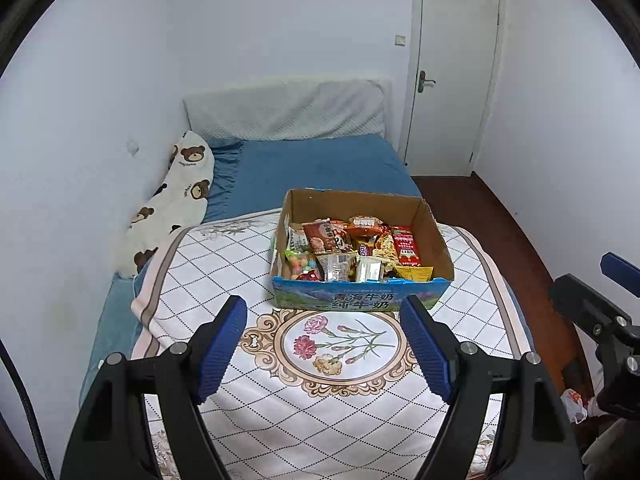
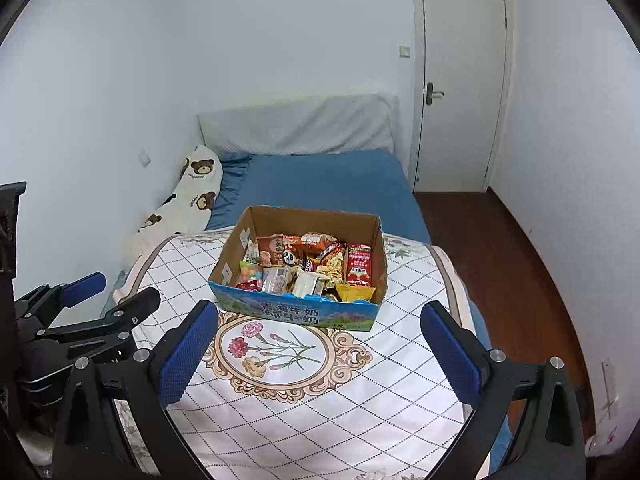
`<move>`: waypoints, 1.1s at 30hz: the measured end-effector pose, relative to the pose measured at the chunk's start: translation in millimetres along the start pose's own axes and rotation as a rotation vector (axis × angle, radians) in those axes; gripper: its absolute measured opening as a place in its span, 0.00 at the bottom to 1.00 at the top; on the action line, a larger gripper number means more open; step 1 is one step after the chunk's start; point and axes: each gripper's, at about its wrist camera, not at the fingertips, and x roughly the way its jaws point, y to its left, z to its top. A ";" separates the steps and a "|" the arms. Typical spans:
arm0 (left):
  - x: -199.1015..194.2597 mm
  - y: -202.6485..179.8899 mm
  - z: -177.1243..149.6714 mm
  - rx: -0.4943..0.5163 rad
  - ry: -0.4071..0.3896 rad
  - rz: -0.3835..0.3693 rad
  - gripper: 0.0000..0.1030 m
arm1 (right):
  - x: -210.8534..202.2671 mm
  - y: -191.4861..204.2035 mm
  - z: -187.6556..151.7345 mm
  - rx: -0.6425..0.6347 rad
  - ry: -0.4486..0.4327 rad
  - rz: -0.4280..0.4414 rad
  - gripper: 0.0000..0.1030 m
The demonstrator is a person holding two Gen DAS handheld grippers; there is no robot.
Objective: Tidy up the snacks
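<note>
In a white-walled room with a closed door (image 1: 452, 76), a snack box (image 1: 360, 252) sits on the bed's quilt (image 1: 224, 268), while the left tool (image 1: 324, 344) and right tool (image 2: 320, 356) hover with jaws apart.

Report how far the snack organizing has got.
Done: nothing visibly sorted; the snack packets lie jumbled in the cardboard box on the patterned cloth. In hand: nothing; the left gripper and right gripper are open and empty, short of the box. Left: seemingly all the sorting.

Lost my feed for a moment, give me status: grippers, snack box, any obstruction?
Left gripper open, empty. Right gripper open, empty. Snack box full, upright on quilt, ahead of both. Nothing between.
</note>
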 end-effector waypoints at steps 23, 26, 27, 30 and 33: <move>44.7 3.0 14.7 -0.019 -0.010 0.058 0.99 | 53.3 -16.4 5.4 0.054 0.036 -0.052 1.00; 62.4 2.3 21.3 -0.024 0.001 0.065 0.99 | 68.7 -23.1 10.3 0.070 0.035 -0.070 1.00; 67.5 1.6 22.7 -0.023 0.005 0.069 0.99 | 75.1 -25.9 12.4 0.075 0.034 -0.078 1.00; 84.8 -0.6 27.8 -0.015 0.010 0.081 0.99 | 91.9 -33.1 16.6 0.093 0.041 -0.088 1.00; 99.4 -2.2 32.7 -0.006 0.017 0.089 0.99 | 108.6 -38.7 19.3 0.103 0.050 -0.104 1.00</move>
